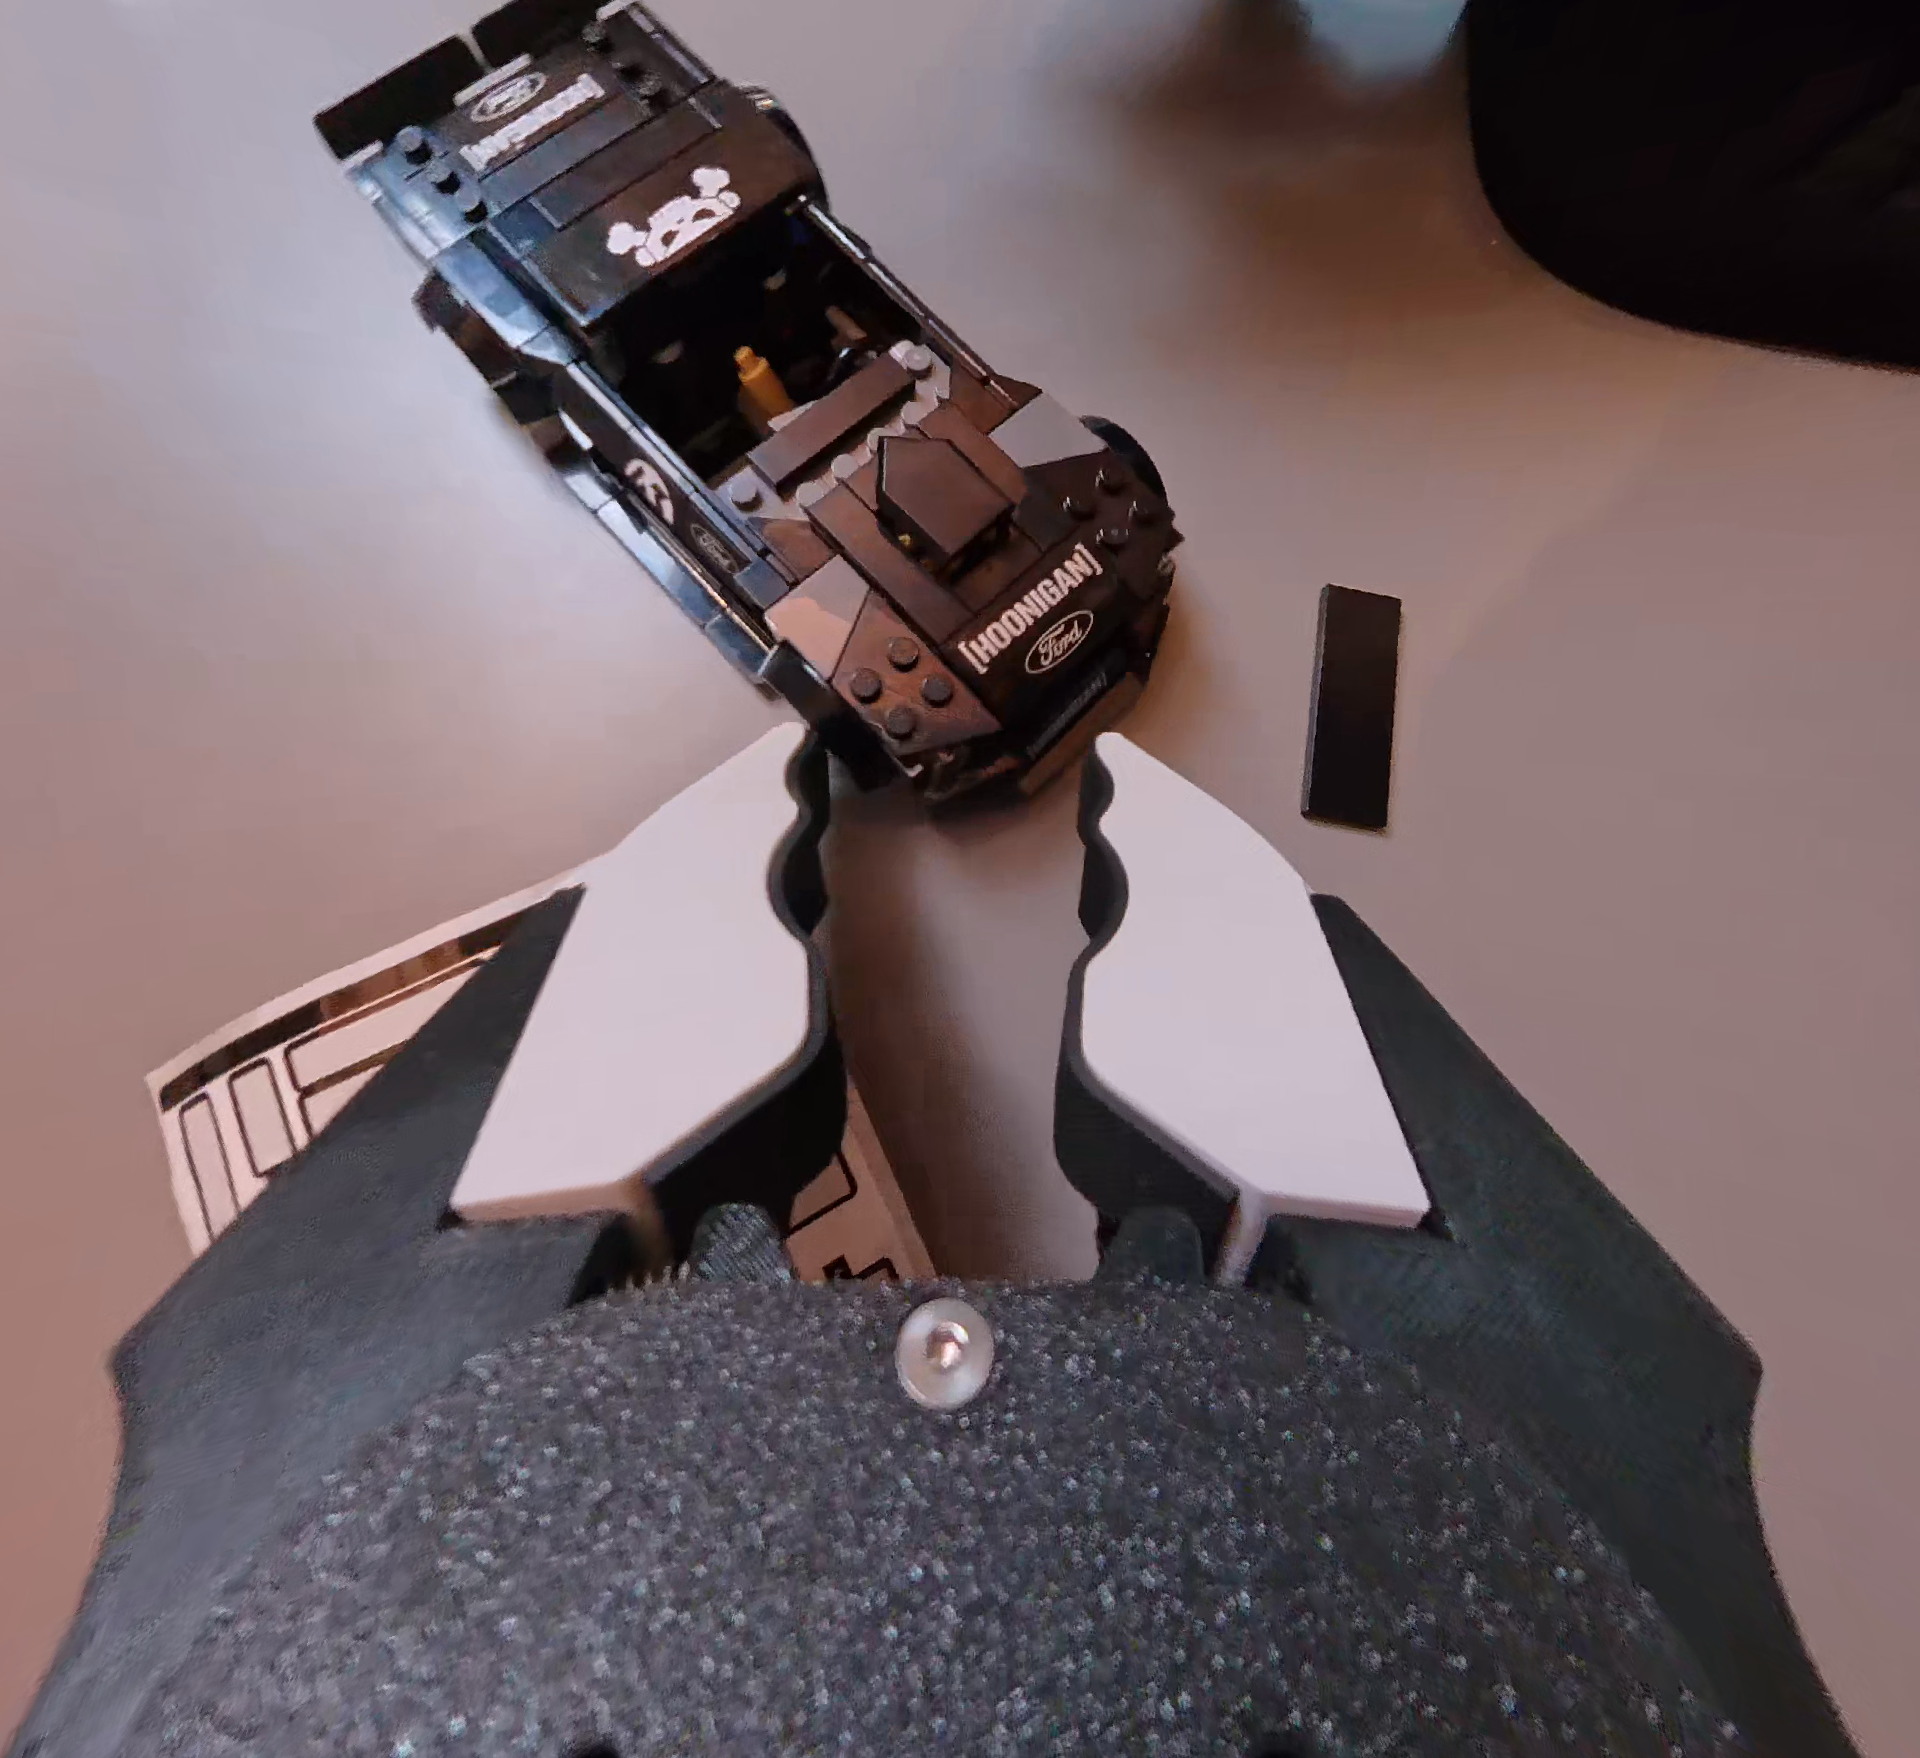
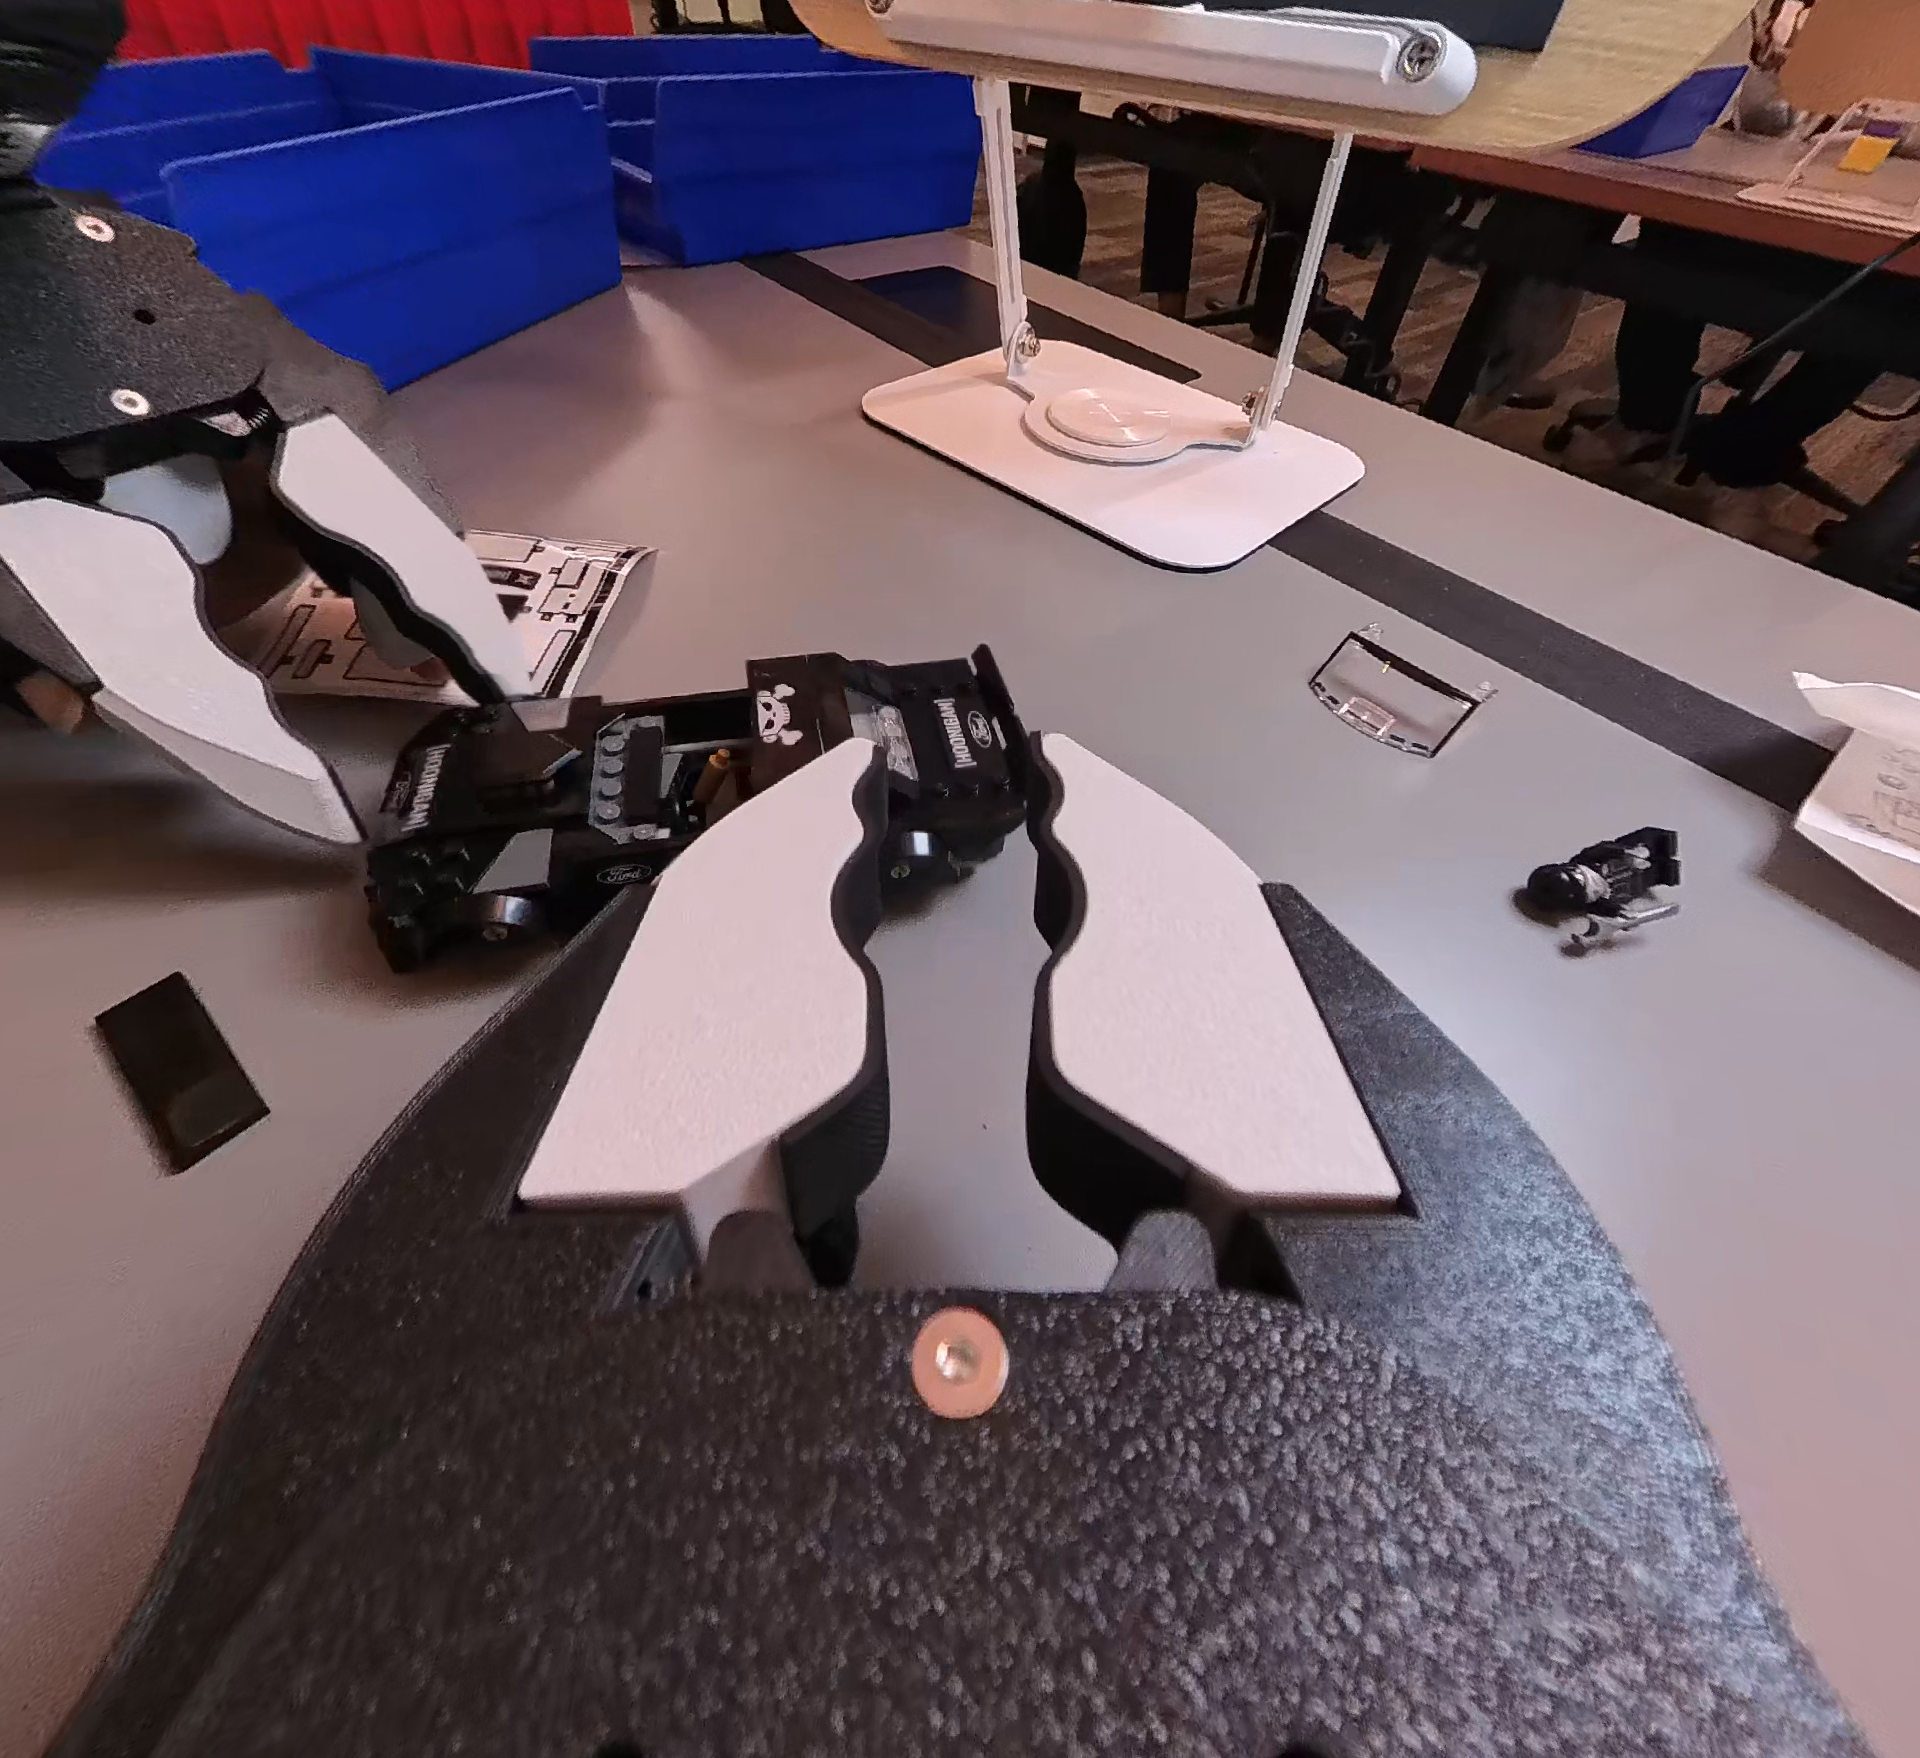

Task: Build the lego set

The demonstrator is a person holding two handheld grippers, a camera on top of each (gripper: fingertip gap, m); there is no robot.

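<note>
The car is flanked closely: the left tool is poised at its nose with fingers parted, and the right tool is set at its rear, likewise parted, so little room is left along either end. Bare table is found between the car and the stand, broken only by a clear windscreen and a minifigure well to the right. A black tile lies just beside the nose, and blue bins close off the far left.
</note>
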